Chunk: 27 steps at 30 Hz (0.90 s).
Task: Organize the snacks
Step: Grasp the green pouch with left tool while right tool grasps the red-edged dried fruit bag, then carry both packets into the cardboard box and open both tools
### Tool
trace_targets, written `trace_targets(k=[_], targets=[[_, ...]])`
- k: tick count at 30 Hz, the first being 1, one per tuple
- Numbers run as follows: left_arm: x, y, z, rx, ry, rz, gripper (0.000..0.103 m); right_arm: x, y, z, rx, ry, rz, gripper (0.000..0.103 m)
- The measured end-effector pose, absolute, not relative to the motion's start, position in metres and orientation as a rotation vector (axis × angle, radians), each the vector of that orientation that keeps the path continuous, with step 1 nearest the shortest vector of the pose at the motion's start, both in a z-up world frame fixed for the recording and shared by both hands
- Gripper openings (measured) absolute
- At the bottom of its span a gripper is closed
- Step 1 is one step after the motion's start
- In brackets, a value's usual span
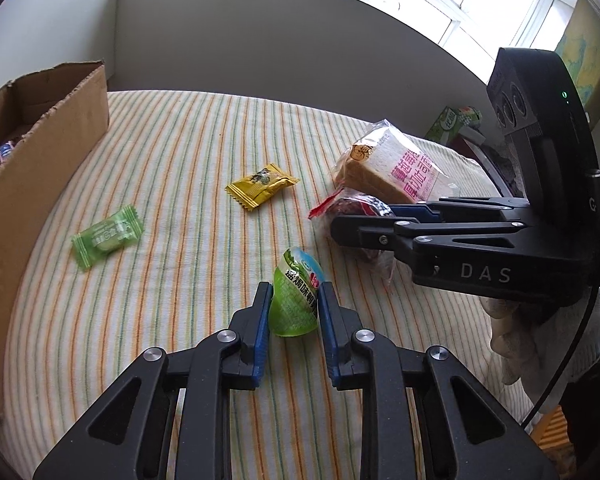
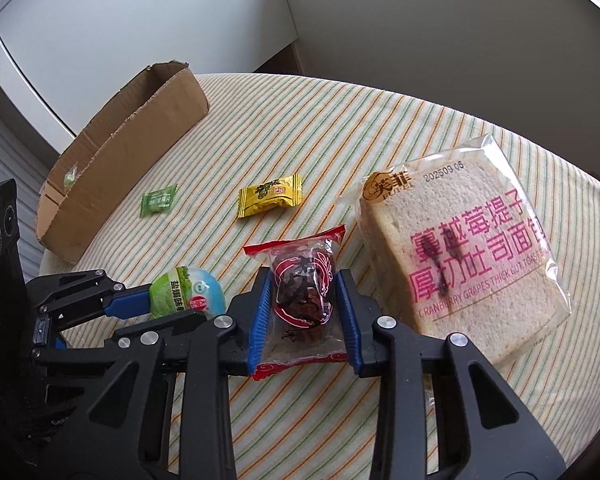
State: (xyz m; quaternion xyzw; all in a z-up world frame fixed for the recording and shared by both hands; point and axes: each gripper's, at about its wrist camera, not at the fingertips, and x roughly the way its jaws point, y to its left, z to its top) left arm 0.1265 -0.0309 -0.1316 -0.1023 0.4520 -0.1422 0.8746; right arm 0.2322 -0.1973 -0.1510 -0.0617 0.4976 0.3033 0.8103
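Note:
My left gripper [image 1: 294, 294] is shut on a green and blue snack pouch [image 1: 296, 296], held just over the striped cloth; the pouch also shows in the right wrist view [image 2: 186, 292]. My right gripper [image 2: 302, 284] is shut on a clear packet with red edges and dark dried fruit [image 2: 302, 300], which rests on the cloth; it shows in the left wrist view [image 1: 358, 208]. A yellow candy [image 1: 262, 186] [image 2: 270, 196], a green candy [image 1: 108, 236] [image 2: 159, 199] and a bagged toast loaf [image 1: 392, 170] [image 2: 460, 256] lie loose on the cloth.
An open cardboard box [image 1: 48, 152] [image 2: 128, 152] stands at the left edge of the round striped table [image 1: 180, 140], with a few wrapped snacks inside. A grey wall lies behind the table. A green carton [image 1: 450, 122] sits beyond the table's right edge.

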Motion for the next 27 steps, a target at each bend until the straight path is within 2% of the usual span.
trace_targets(k=[13,27], targets=[[0.096,0.012,-0.097,-0.225,0.852,-0.243,0.021,0.209,-0.183,-0.106,-0.12,0.964,0.655,0.033],[0.07,0.097,-0.058,-0.234,0.733,-0.088,0.021,0.213,-0.113,-0.047,-0.137,0.838,0.736,0.033]])
